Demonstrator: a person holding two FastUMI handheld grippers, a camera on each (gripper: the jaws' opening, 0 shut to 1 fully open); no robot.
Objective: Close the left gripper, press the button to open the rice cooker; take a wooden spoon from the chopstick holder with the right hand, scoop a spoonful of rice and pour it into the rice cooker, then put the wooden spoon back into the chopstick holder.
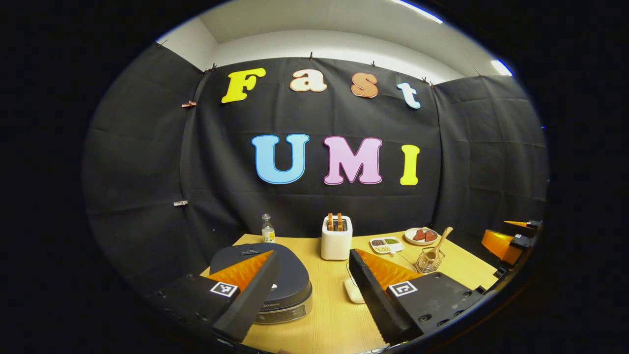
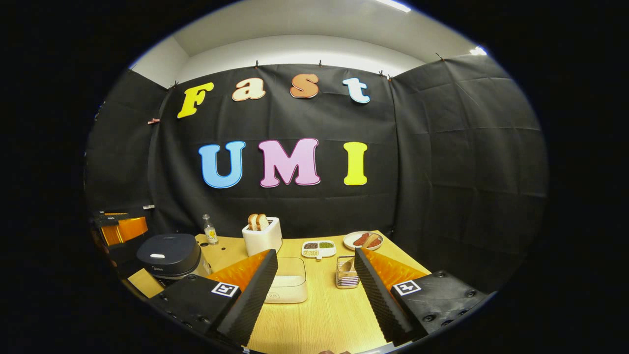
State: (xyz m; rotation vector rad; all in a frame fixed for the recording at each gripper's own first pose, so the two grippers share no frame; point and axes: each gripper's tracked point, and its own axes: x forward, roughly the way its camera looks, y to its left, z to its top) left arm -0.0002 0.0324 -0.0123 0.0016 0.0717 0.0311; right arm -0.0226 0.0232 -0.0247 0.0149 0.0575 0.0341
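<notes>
Left gripper (image 1: pixel 314 268): held above the near edge of the table (image 1: pixel 334 319); its jaws are spread wide, nothing between them.
Right gripper (image 2: pixel 314 268): likewise spread wide and empty, raised over the table; it is also seen at 3 o'clock in the left gripper view.
Rice cooker (image 1: pixel 275 280): lid down, at 7 o'clock in the left gripper view, partly hidden behind the left finger; at 9 o'clock in the right gripper view.
Chopstick holder (image 1: pixel 430 260): a wire basket at 4 o'clock in the left gripper view, standing on the table near the right finger.
Wooden spoon (image 1: pixel 439 246): stood in the holder, handle tilted up toward 1 o'clock.
Rice container (image 2: pixel 287 285): a pale lidded box seen between the fingers in the right gripper view.
Toaster (image 1: pixel 336 238): at the back, with slices standing in its slots.
</notes>
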